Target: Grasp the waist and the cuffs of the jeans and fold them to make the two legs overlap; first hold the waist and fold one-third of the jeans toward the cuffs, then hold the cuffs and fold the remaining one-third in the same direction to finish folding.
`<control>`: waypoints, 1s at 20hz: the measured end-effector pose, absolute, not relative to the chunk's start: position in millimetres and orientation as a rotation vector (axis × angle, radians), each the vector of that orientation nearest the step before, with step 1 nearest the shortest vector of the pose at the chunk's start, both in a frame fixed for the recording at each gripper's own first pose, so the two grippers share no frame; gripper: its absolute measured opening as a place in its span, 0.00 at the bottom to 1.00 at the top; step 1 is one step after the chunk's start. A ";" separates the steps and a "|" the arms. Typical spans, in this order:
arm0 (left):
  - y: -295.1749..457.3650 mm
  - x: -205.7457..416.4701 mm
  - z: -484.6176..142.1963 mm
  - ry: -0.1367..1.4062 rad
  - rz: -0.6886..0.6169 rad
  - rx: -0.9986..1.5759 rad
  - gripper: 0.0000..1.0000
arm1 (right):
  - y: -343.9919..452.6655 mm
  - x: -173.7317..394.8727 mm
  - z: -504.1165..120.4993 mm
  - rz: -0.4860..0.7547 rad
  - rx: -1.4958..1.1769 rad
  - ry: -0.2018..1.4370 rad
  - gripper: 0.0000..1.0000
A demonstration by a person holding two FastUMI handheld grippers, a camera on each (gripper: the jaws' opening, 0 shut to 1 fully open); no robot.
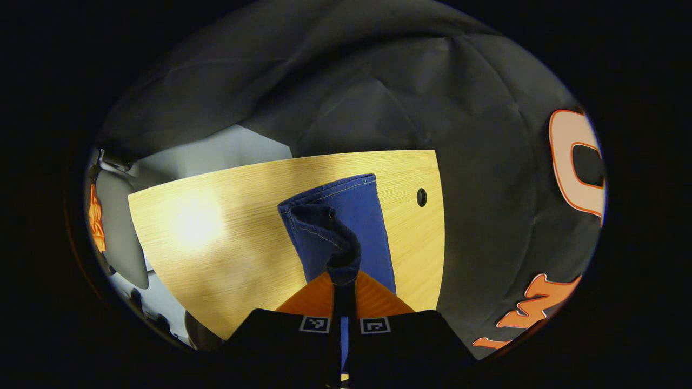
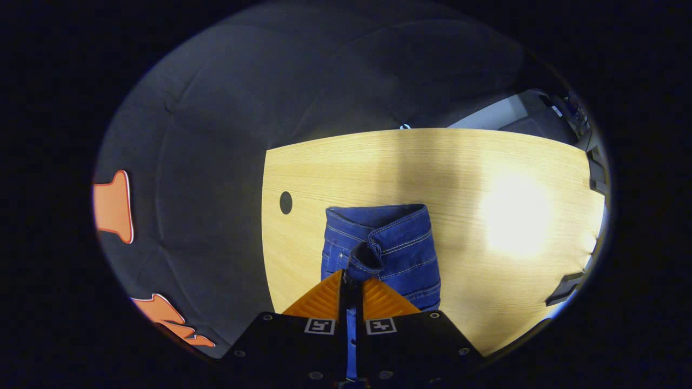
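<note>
Blue jeans (image 1: 359, 221) lie on the light wooden table (image 1: 227, 237). In the left gripper view my left gripper (image 1: 344, 276) is shut on a raised fold of denim at the cuff end, and the leg stretches away toward the table's far edge. The right gripper view has my right gripper (image 2: 352, 276) shut on a bunched piece of the jeans' waistband (image 2: 378, 243), with stitched seams on both sides of the pinch. The rest of the jeans (image 2: 419, 292) runs back under the gripper and is hidden.
A small round hole (image 1: 421, 197) sits in the tabletop close to the jeans, the same hole (image 2: 285, 202) lying left of the waistband. The table's edge (image 1: 440, 227) meets the black cloth wall just beyond. A bright light patch (image 2: 513, 221) lies on bare wood.
</note>
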State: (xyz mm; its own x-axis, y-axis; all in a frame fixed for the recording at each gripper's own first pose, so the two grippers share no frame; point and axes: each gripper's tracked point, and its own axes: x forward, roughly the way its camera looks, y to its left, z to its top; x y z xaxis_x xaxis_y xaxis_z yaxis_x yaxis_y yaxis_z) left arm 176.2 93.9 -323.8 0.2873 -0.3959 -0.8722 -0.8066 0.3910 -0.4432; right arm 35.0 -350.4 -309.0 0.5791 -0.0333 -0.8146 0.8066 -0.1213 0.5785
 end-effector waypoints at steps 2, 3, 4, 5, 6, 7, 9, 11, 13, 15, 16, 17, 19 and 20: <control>91.3 197.9 -332.6 1.364 0.388 -1.237 0.06 | -357.3 62.0 -309.0 -0.836 1.543 0.696 0.07; 91.6 207.7 -342.4 1.382 0.385 -1.224 0.05 | -360.2 76.8 -311.3 -0.843 1.554 0.705 0.07; 89.9 219.1 -351.9 1.392 0.370 -1.192 0.05 | -363.4 92.2 -312.1 -0.851 1.564 0.707 0.06; 86.5 227.3 -356.5 1.414 0.325 -1.142 0.06 | -365.9 109.1 -313.3 -0.846 1.559 0.719 0.07; 87.5 236.2 -363.6 1.428 0.301 -1.083 0.06 | -365.3 126.8 -312.6 -0.834 1.567 0.731 0.07; 88.9 240.9 -372.6 1.448 0.281 -1.021 0.06 | -364.4 143.7 -314.4 -0.831 1.573 0.738 0.07; 93.1 253.6 -389.3 1.459 0.289 -0.945 0.06 | -360.5 168.8 -319.6 -0.828 1.574 0.761 0.07; 101.9 263.4 -394.8 1.478 0.293 -0.845 0.11 | -358.6 183.6 -326.4 -0.824 1.539 0.785 0.06; 118.5 278.9 -391.2 1.411 0.284 -0.743 0.48 | -355.1 191.9 -327.4 -0.818 1.525 0.786 0.06; 126.4 303.4 -369.5 1.282 0.219 -0.693 0.67 | -354.9 191.4 -324.3 -0.799 1.515 0.772 0.06; 125.6 313.1 -358.5 1.227 0.165 -0.666 0.68 | -354.1 190.4 -322.3 -0.776 1.492 0.777 0.06; 127.5 319.0 -346.4 1.169 0.132 -0.614 0.72 | -355.2 189.6 -318.4 -0.748 1.449 0.785 0.06; 113.9 333.8 -318.9 1.059 0.038 -0.500 0.78 | -356.2 194.3 -305.3 -0.666 1.378 0.761 0.07; 105.7 342.8 -302.1 0.992 0.003 -0.444 0.81 | -347.4 194.6 -287.0 -0.587 1.349 0.741 0.25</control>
